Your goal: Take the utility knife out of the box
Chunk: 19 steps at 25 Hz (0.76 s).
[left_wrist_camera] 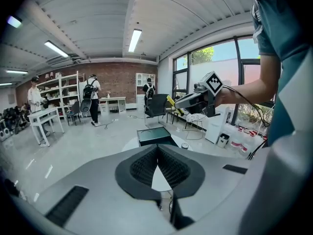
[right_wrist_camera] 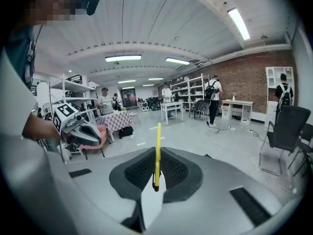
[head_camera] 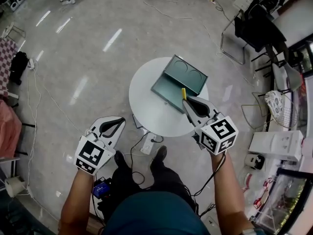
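The right hand-held gripper (head_camera: 186, 100) grasps the yellow utility knife (head_camera: 183, 92), holding it clear above the open box (head_camera: 179, 81) to complete removal, while the left hand-held gripper (head_camera: 119, 122) is clenched, empty.

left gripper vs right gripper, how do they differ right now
The right gripper is shut on the yellow utility knife; the left gripper is shut with nothing between its jaws. In the head view the right gripper hangs over the round table near the open box; the left gripper is off the table, over the floor. Both carry a marker cube.
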Motion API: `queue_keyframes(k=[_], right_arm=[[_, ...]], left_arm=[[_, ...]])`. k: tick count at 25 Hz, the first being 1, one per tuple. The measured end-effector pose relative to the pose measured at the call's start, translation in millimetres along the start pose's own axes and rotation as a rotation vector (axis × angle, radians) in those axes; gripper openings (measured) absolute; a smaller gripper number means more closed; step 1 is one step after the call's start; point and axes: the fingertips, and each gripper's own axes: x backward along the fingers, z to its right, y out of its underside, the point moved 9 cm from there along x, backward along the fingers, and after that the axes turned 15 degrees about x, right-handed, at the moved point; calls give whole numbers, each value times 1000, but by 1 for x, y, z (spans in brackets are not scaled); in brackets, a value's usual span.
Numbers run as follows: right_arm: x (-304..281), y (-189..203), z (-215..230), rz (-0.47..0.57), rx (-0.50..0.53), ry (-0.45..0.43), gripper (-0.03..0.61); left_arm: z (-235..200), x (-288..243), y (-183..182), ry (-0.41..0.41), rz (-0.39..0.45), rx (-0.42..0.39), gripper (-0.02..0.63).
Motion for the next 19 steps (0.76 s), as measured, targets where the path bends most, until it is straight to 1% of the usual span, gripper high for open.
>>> queue_keyframes(k=[5,9,14,19], right_arm=[[34,-29,-10,52,5,38,57],[56,-44,-20,79,5,73,57],[85,-51,-22,107,-31,117,57],[117,-47,-32,100,-64,115,55]], left_arm=[[9,20,-11,-3,15,-7,18],[15,36,-14,4,20,-17,18],[29,47,-18,14,18,-33,18],[57,72,-10,3,6,-22,18]])
